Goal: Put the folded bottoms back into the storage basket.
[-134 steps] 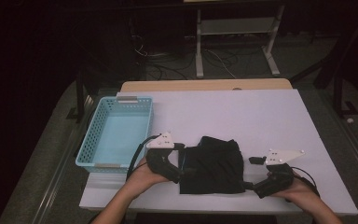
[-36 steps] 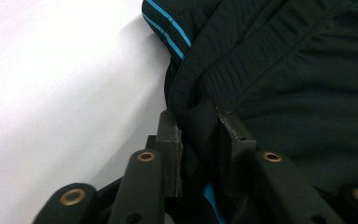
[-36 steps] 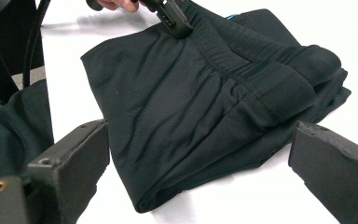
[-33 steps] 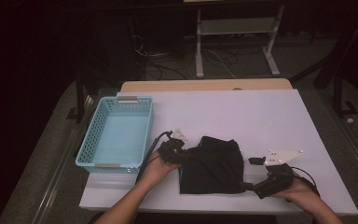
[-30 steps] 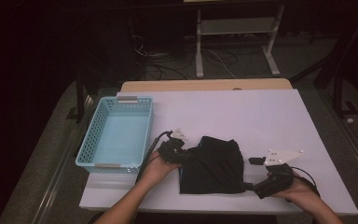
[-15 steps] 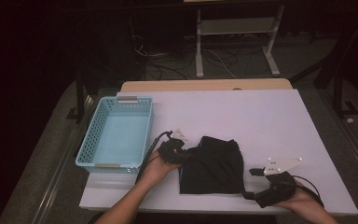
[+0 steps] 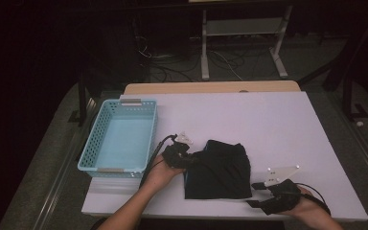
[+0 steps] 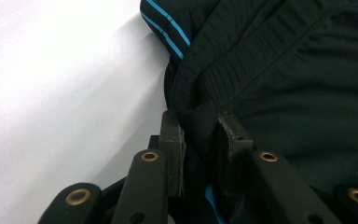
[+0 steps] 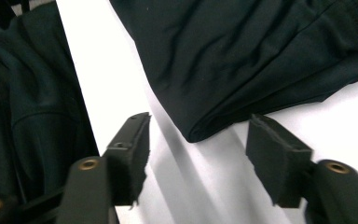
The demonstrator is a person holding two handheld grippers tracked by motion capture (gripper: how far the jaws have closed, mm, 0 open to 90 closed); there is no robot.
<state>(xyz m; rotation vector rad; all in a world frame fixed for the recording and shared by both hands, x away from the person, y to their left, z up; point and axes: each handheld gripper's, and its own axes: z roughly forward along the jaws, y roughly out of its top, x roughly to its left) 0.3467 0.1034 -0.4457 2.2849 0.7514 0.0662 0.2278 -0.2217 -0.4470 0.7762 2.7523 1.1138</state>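
- Your left gripper (image 8: 199, 140) has its fingers clamped on the waistband of the black folded shorts (image 7: 219, 169), which lie near the front of the bench (image 7: 268, 120).
- The right gripper (image 9: 198, 149) fingers have just been closing but stand apart around the near right corner; slide under before pinching.
- No readable writing; only blue stripes.

On the table (image 7: 278, 124), the folded garment (image 7: 218, 170) lies near the front edge. The basket (image 7: 120, 136) stands to its left. The left gripper (image 7: 184, 155) sits between them, at the garment's left edge; the right gripper (image 7: 261, 194) sits at its near right corner.
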